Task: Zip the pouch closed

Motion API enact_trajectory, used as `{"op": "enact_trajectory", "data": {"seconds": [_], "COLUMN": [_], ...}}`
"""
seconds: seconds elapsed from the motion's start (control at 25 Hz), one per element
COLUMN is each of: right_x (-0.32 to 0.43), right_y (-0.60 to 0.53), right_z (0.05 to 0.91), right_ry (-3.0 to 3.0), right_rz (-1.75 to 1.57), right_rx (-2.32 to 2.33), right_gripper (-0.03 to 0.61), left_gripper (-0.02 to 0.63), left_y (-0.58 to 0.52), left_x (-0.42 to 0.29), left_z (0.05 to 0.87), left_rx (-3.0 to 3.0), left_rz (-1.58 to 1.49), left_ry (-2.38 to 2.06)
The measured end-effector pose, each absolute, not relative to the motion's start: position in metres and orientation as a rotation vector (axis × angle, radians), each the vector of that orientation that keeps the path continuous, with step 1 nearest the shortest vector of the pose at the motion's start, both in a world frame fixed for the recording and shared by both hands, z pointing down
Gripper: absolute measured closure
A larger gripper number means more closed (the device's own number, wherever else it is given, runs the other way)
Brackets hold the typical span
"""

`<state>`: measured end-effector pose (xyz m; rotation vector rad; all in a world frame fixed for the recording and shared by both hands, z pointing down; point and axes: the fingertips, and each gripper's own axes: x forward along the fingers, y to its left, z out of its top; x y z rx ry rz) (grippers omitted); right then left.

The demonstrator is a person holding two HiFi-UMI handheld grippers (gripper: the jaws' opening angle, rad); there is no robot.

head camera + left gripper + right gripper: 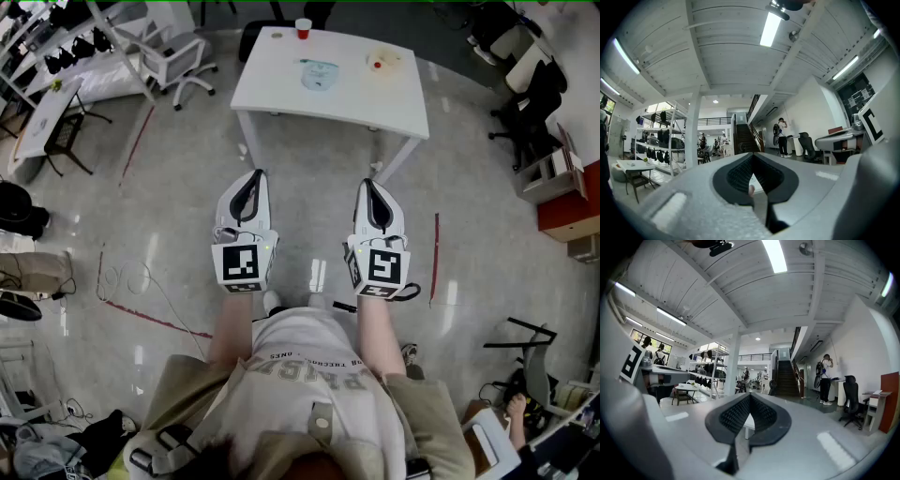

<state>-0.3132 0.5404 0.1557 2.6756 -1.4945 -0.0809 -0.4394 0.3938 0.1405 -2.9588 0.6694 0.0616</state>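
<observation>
tongs [254, 175] [367, 184] level, parallel, closed

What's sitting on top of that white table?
On the table: a red cup at the far edge, a pale blue pouch near the middle, and a cream item with a red spot beside it. Anything under the pouch is hidden.

Left gripper [753, 161]: grey, dark ribbed pads pressed together at the tips, nothing held. Beyond: staircase [742, 138], centre; white pillar [692, 136]; shelves of dark bags [658, 151], left; standing person with backpack [780, 137], right; office chair [806, 146]; ceiling light strip [770, 28]
</observation>
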Motion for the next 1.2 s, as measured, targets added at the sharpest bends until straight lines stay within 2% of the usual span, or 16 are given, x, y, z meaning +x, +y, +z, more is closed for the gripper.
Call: {"op": "enact_trajectory", "data": {"seconds": [0.72,1.12,1.16,1.2], "right_x": [-0.314,-0.301,-0.301,-0.3], "right_y": [0.54,0.549,0.55,0.551], "right_z": [0.162,0.17,0.171,0.171], "right_ry": [-1.514,-1.585,-1.592,-1.596], "right_rz": [-0.078,0.054,0.061,0.066], "right_rx": [2.625,2.726,2.725,2.729], "right_gripper": [0.578,0.576,0.526,0.493], "left_gripper": [0.604,0.603,0.573,0.497], "left_y": [0.399,0.401,0.4,0.4], "left_x": [-0.434,-0.432,-0.431,-0.431], "left_z": [0.146,0.15,0.151,0.153], "left_rx": [-2.966,-3.023,-3.034,-3.048], "left_rz": [0.026,0.002,-0.004,-0.012], "left_ry": [0.667,0.675,0.677,0.674]}}
